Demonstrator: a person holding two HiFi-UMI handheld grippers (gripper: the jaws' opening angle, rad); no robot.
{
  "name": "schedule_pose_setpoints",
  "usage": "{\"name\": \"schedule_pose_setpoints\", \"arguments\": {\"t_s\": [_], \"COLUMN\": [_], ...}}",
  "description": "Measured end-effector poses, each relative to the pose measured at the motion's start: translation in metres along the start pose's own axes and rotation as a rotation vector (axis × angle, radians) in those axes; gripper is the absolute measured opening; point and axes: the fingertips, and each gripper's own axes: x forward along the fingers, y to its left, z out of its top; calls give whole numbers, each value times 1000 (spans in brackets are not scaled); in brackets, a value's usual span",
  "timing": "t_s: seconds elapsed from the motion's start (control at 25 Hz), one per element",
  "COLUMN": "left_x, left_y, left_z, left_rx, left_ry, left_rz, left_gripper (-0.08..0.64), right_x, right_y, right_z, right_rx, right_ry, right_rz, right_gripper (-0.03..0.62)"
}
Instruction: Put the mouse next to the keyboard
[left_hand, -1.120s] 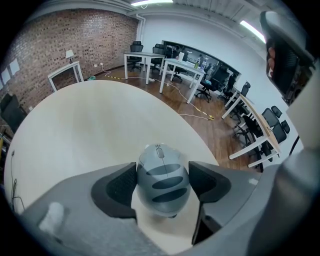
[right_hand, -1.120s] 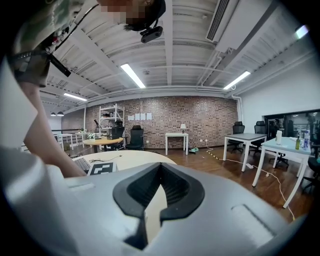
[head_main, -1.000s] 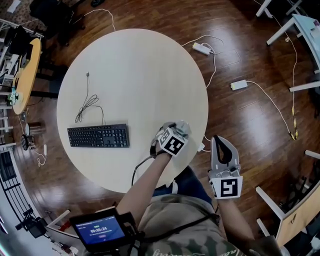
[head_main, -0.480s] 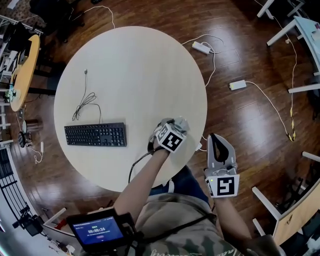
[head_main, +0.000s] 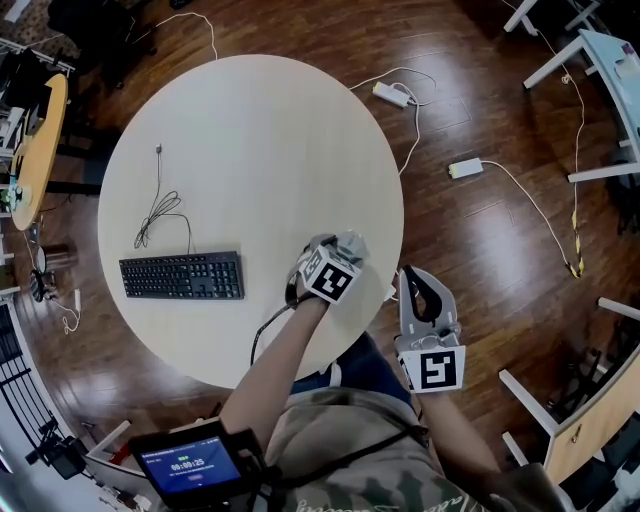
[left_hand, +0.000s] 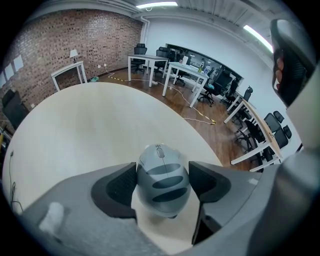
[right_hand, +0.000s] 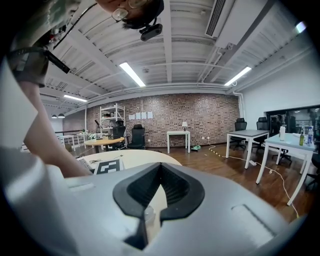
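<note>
- Mouse (left_hand: 162, 177) clamped betw. pads of left claw (head_main: 348, 246), nr desk (head_main: 250, 130) rim at approx. 5 o'clock.
- Keyboard (head_main: 182, 275) flat at desk's 8 o'clock, well apart from mouse; mouse sits to its 3 o'clock.
- Keyboard cable (head_main: 160, 210) loops off toward 12 o'clock.
- Right claw (head_main: 418, 290): jaws together, nothing betw. them, just off desk rim at 4 o'clock, over wood floor (head_main: 480, 230).
</note>
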Motion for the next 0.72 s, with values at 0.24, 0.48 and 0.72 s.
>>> {"name": "schedule_pose_setpoints", "arguments": {"t_s": [0.24, 0.48, 0.72], "left_x": [1, 3, 4], "left_y": [2, 3, 4], "left_z": [2, 6, 5], "left_rx": [3, 11, 10], "left_ry": [-1, -6, -3], "left_rz": [-2, -1, -2], "left_gripper": [342, 342, 341], "right_x": [5, 7, 4], "right_y": [0, -2, 3], "right_z": [2, 2, -6], "right_rx": [-7, -15, -8], "right_ry": [-7, -5, 7], "right_rz": [9, 8, 23], "right_gripper": [5, 5, 5]}}
